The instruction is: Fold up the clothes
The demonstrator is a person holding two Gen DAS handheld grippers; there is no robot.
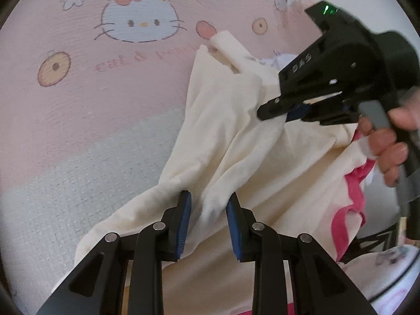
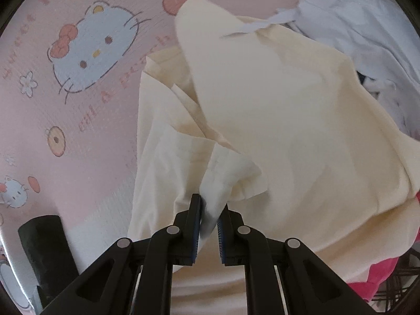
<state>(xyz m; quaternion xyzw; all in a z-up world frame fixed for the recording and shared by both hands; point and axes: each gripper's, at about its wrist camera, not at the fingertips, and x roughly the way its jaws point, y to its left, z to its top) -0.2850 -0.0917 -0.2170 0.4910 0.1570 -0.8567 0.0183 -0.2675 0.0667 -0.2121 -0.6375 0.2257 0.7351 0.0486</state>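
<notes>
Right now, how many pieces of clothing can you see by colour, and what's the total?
Cream: 1, the cream garment, held up over the pink cartoon-cat mat by both tools.
Pale blue-white: 1, the pale garment crumpled beyond it.
Pink: 1, the pink garment under the cream one's edge; it might be more than one piece.
Total: 3

Cream garment (image 2: 283, 120), crumpled and draped, lifted above pink mat.
</notes>
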